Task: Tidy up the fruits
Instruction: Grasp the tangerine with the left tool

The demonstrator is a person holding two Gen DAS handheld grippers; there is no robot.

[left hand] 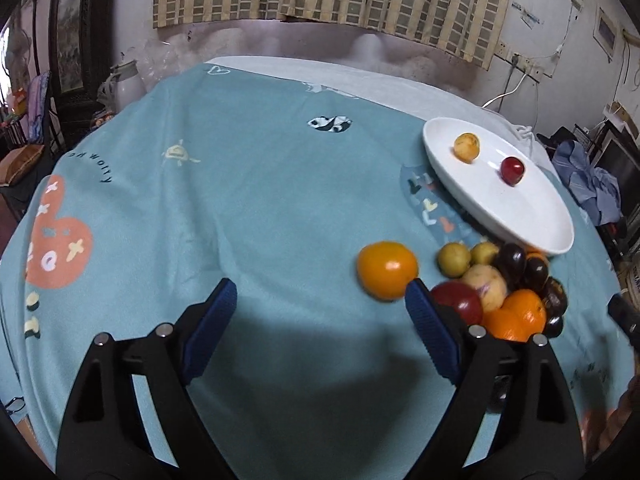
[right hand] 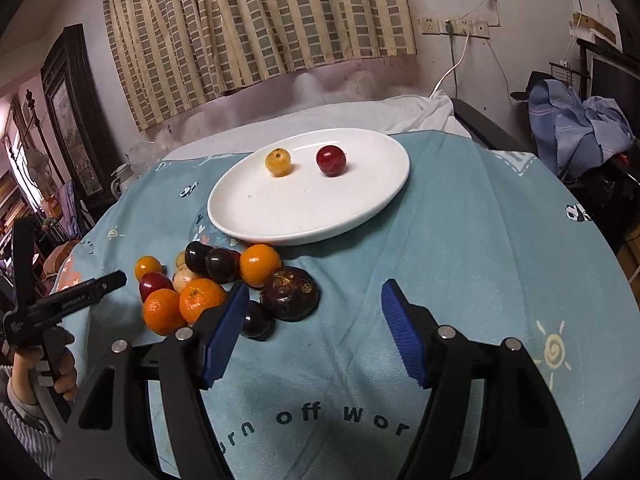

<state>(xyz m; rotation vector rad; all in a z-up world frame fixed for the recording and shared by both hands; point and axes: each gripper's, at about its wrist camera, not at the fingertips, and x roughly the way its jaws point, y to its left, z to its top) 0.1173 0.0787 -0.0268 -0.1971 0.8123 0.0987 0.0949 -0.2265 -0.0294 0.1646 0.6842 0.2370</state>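
— What does the room look like?
— Checked curtains [right hand: 256, 20] hang on a stained wall above a round surface [left hand: 240, 208] draped in a soft teal cloth printed with suns, pandas and lettering. Wall sockets and a white cable are at the right, and blue clothes [right hand: 576, 124] lie heaped beside the surface.

— And the fruit?
— A smooth, white oval plate [right hand: 304, 208] at the far side holds two small round fruits, well apart: a yellow one [right hand: 278, 162] and a glossy red one [right hand: 330, 160]. Just in front of the plate sits a loose pile [right hand: 224, 280] — bright dimpled oranges, dark shiny plums, pale yellowish fruits and a rough, dark brown mangosteen [right hand: 291, 293].

— Where are the grippers?
— The left gripper [left hand: 320, 300] is spread wide over bare cloth, nothing between its ribbed blue pads; one smooth orange fruit [left hand: 387, 270] lies just beyond its right fingertip, with the pile behind that finger. The right gripper [right hand: 314, 302] is also spread and empty — the mangosteen sits just past its left pad [right hand: 226, 334], the pile off to the left.
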